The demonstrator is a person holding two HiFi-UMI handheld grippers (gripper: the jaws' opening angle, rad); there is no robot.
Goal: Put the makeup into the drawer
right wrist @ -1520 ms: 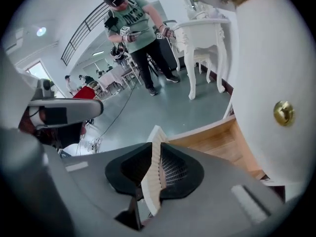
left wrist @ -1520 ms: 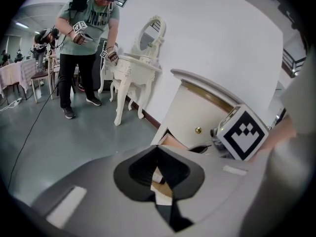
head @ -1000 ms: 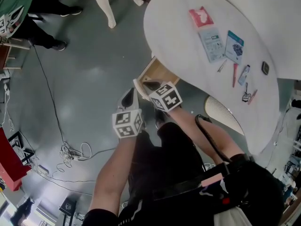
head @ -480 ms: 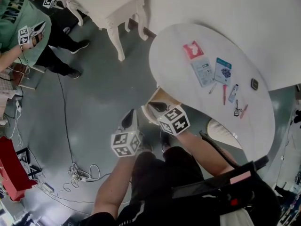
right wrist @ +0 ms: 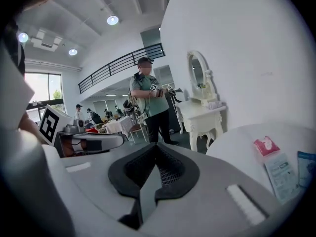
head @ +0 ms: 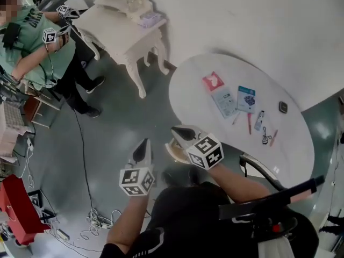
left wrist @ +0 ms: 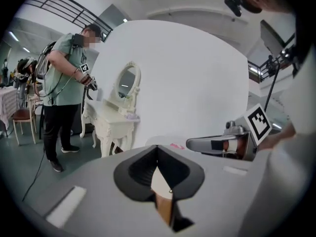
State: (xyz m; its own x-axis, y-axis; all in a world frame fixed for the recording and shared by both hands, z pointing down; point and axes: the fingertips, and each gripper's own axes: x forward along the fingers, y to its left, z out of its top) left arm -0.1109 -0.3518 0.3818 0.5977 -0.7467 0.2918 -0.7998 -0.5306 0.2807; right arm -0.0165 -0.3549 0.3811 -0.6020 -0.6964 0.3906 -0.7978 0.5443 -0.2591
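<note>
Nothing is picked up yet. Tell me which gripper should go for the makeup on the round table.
Probably right. The right gripper hangs at the round table's edge, facing the makeup; the left gripper is over floor, farther off. Both are shut, empty.

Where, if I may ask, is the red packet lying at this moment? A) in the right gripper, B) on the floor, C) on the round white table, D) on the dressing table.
C: the red packet lies flat on the table, right beside a pale blue packet.
</note>
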